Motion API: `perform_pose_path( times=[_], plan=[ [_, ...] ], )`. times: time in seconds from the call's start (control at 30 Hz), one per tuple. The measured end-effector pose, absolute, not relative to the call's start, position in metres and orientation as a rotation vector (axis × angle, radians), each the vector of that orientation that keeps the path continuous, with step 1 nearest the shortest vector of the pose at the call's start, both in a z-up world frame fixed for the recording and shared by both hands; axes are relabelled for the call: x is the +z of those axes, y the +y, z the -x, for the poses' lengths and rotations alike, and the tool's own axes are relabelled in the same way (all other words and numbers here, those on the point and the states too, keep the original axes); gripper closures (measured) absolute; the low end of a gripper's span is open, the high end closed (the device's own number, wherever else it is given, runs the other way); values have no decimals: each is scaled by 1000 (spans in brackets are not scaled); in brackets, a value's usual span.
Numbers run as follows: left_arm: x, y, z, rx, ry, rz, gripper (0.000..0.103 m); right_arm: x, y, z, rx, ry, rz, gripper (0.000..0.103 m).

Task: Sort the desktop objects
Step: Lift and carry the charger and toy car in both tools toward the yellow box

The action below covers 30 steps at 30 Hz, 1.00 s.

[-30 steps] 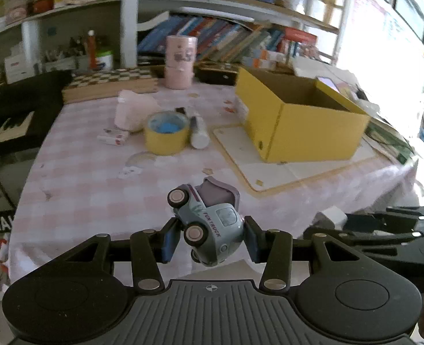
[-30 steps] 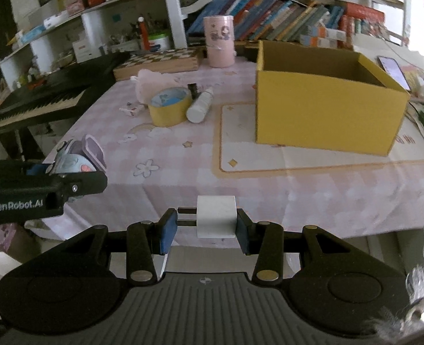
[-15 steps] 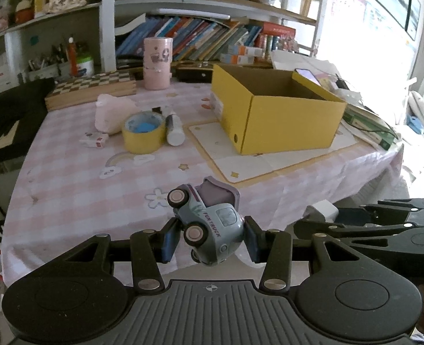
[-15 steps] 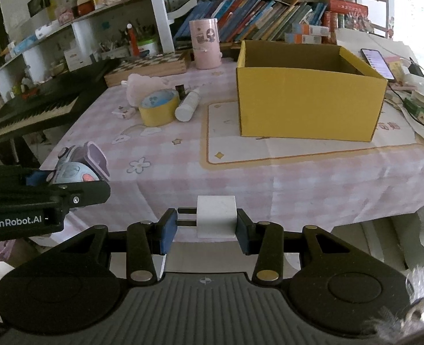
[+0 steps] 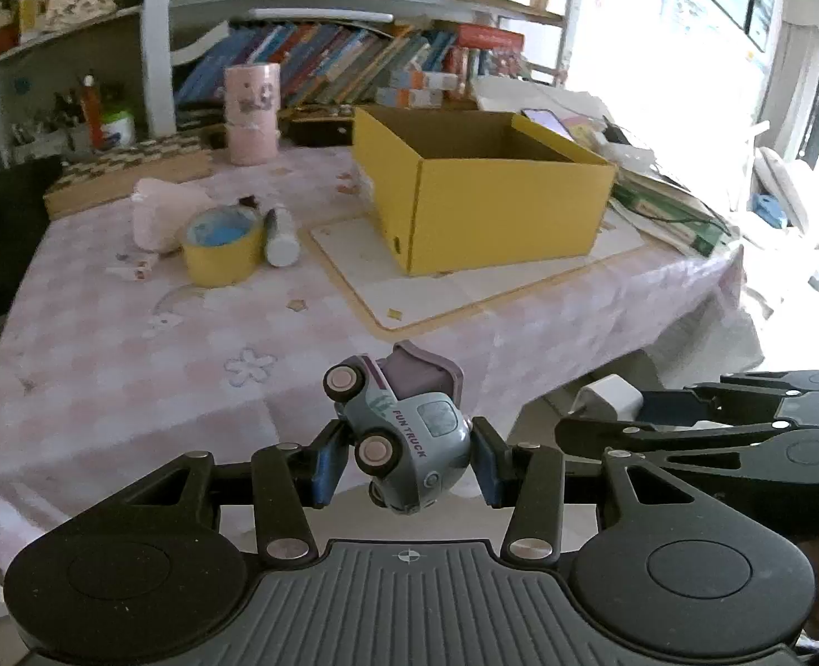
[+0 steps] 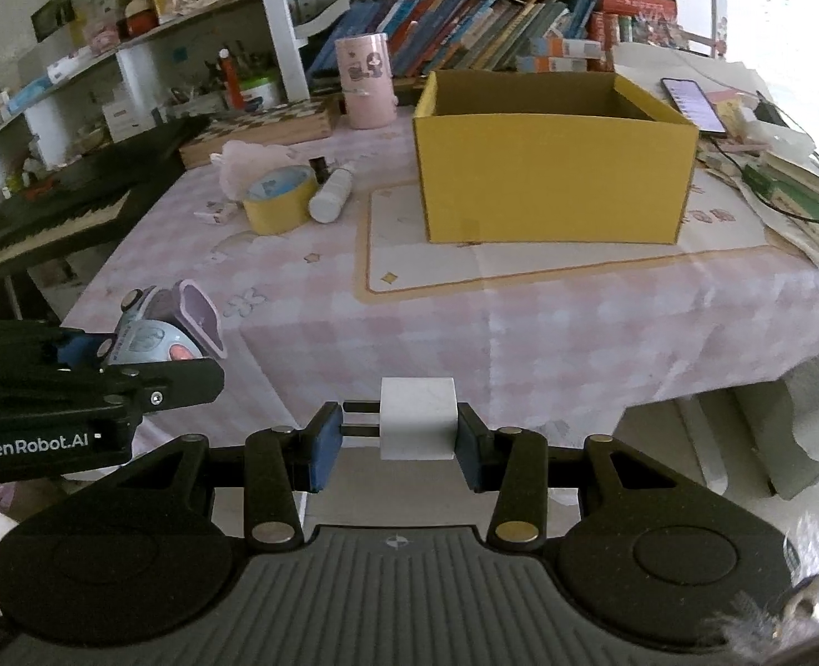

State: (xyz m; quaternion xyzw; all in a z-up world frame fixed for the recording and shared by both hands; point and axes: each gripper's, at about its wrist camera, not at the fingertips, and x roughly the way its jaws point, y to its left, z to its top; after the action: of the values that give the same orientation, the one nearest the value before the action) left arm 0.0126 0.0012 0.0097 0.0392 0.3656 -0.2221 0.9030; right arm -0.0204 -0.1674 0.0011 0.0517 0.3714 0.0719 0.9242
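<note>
The table [image 6: 520, 333] under its pink checked cloth is filling most of what I am seeing, its near edge just ahead of both my grippers. The open yellow box [image 6: 553, 177] is sitting on a pale mat toward the right side. To its left, the yellow tape roll [image 6: 279, 200] is standing with a white bottle [image 6: 331, 194] lying just beside it. My left gripper [image 5: 406, 463] is pinching the blue toy truck [image 5: 403, 433], tilted, wheels turned toward me, off the table's near edge. My right gripper [image 6: 401, 433] is clamping the white plug adapter [image 6: 417, 419], its prongs pointing at the left pad.
</note>
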Motion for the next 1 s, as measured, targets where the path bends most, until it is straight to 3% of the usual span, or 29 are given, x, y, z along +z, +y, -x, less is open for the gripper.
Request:
perform_pose_path(
  times=[1.0],
  plan=[
    [15, -36, -8, -632, 723, -124, 57, 9, -196, 47, -14, 762, -143, 63]
  ],
)
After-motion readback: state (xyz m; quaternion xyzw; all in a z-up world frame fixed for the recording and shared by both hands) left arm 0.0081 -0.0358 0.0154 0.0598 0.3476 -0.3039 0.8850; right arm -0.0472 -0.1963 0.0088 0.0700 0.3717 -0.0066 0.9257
